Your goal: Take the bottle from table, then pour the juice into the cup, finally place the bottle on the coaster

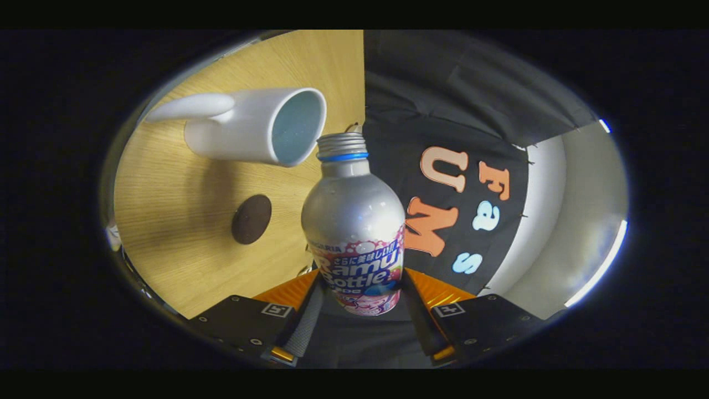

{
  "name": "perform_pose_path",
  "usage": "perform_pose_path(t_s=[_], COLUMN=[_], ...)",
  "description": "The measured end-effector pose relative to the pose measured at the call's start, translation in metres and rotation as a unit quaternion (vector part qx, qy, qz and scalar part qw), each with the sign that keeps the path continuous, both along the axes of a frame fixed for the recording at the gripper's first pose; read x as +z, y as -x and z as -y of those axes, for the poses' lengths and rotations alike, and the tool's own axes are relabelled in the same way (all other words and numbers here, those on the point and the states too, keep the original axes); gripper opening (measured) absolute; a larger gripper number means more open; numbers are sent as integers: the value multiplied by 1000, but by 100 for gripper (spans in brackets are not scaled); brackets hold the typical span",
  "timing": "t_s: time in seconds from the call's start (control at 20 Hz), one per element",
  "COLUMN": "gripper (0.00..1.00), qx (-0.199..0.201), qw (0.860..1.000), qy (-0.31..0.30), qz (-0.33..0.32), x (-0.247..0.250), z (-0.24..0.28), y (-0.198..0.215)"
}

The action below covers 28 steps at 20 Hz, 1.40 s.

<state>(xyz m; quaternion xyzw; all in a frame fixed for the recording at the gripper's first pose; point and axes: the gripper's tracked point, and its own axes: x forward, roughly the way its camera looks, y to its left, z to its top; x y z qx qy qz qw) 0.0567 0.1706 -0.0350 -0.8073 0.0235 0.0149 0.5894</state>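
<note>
Tilting the whole rig on its side, you have the wooden table (pixel 183 233) standing like a wall along the left of the scene, its far edge running as a straight line up past the bottle's mouth, with the dark cloth booth wall behind it on the right. Your gripper (pixel 360 310) is rolled about a quarter turn, so the table surface faces sideways rather than lying below the fingers. Next in size, the white cup (pixel 255 126) sits on that table beyond the fingers, its handle pointing away to the far left and its open, pale blue inside facing right toward the bottle's mouth. The bottle (pixel 354 221) is in your grasp: its lower body sits between the two fingers (pixel 307 318), both of which press on its sides, so the jaws are clamped on it. Its long axis runs straight ahead along the fingers, base near the camera and neck pointing away, and the threaded, capless mouth with a blue ring below it ends just beside the cup's rim; whether they touch you cannot tell. Silver shoulders carry a pink and blue label reading "Ramu Bottle", with a line of Japanese characters above it that is too small to read surely. Smallest, the dark round coaster (pixel 251 219) lies on the table left of the bottle, below the cup, well apart from both.
</note>
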Motion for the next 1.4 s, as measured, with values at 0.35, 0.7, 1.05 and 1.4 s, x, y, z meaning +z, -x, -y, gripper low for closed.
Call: perform_pose_path(t_s=[0.35, 0.7, 1.05, 1.4], gripper=[77, 78, 78, 78], qx=[-50, -90, -149, -186], qw=[980, 899, 722, 656], qy=[-193, -426, -666, -719], qz=[-26, -46, -113, -133], x=[-31, -47, -81, -115], z=[15, 19, -1, 9], y=[-6, -31, -57, -79])
